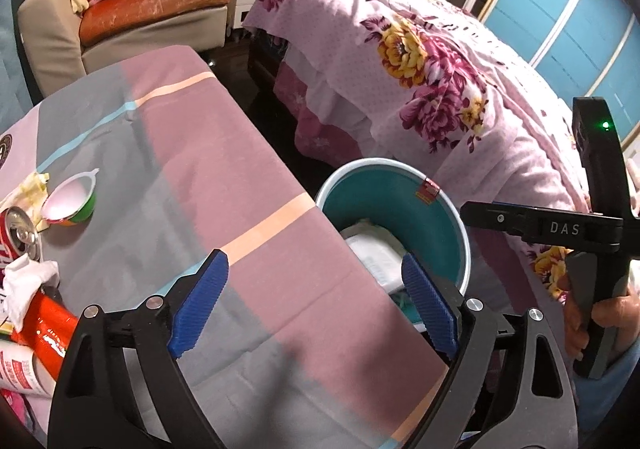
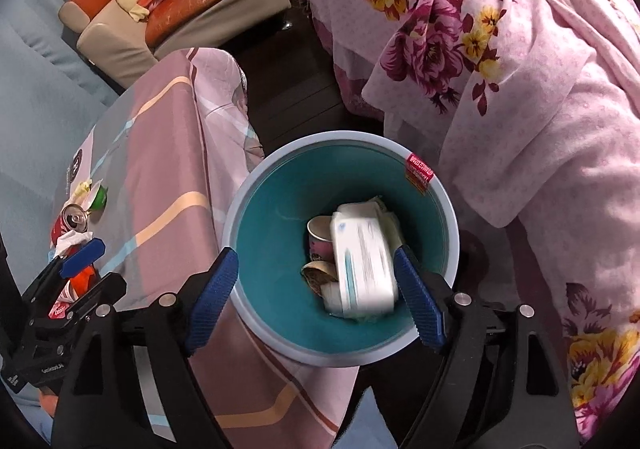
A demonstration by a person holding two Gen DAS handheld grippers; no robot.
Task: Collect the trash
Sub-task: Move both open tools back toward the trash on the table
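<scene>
A teal bin [image 2: 280, 209] with a pale rim stands on the floor beside the table; it also shows in the left wrist view [image 1: 384, 197]. Inside lie a white packet [image 2: 362, 261], blurred, a paper cup [image 2: 318, 237] and other scraps. My right gripper [image 2: 316, 293] is open and empty above the bin. My left gripper [image 1: 316, 305] is open and empty over the table's edge. On the table at left lie a red can [image 1: 18, 237], a green yoghurt cup [image 1: 70, 203], a crumpled tissue [image 1: 24, 285] and red and white wrappers [image 1: 38, 333].
The table carries a pink and grey striped cloth [image 1: 180, 153]. A bed with a floral pink quilt [image 1: 420, 61] stands right of the bin. An armchair [image 1: 132, 13] is at the back. The right gripper's handle [image 1: 596, 233] shows at right in the left wrist view.
</scene>
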